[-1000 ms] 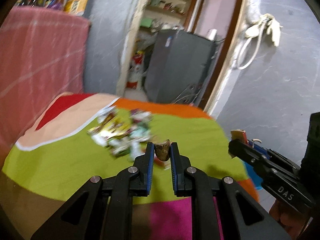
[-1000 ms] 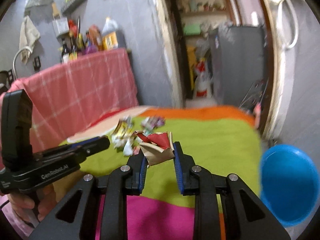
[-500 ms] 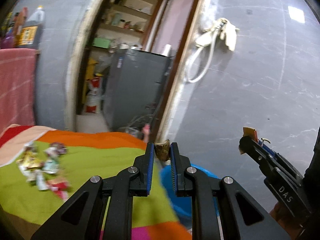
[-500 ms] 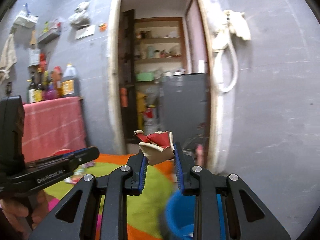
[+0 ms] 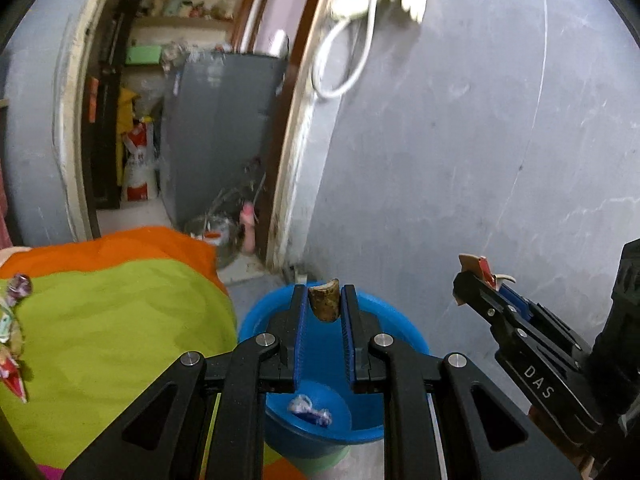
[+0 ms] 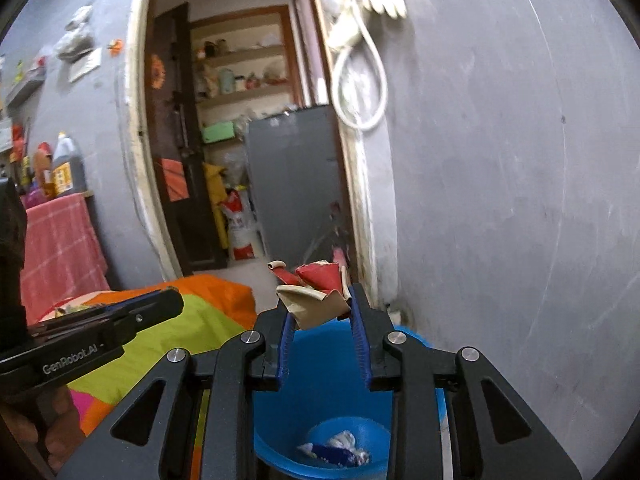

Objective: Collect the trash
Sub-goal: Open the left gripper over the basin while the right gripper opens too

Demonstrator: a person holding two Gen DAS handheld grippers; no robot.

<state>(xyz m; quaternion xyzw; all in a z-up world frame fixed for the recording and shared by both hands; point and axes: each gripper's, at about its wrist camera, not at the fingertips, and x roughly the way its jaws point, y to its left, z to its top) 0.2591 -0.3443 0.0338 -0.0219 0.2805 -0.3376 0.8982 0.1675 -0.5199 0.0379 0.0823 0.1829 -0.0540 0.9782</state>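
My left gripper (image 5: 324, 304) is shut on a small brown scrap of trash (image 5: 325, 300) and hangs over the blue bucket (image 5: 400, 328). A blue-white wrapper (image 5: 310, 416) lies in the bucket's bottom. My right gripper (image 6: 320, 308) is shut on a crumpled red and tan wrapper (image 6: 316, 292), also above the blue bucket (image 6: 332, 360), with a wrapper (image 6: 336, 450) inside. The right gripper shows in the left wrist view (image 5: 476, 280); the left gripper shows in the right wrist view (image 6: 160, 304). Several wrappers (image 5: 12, 332) lie on the table at the far left.
The table has a green, orange and pink cloth (image 5: 120, 320). A grey wall (image 5: 480, 160) stands behind the bucket. An open doorway (image 6: 240, 160) shows shelves and a grey cabinet (image 6: 296, 184). A pink-covered counter (image 6: 56, 240) holds bottles.
Both grippers have swung right from over the trash pile on the table to above the blue bucket, each still holding its piece.
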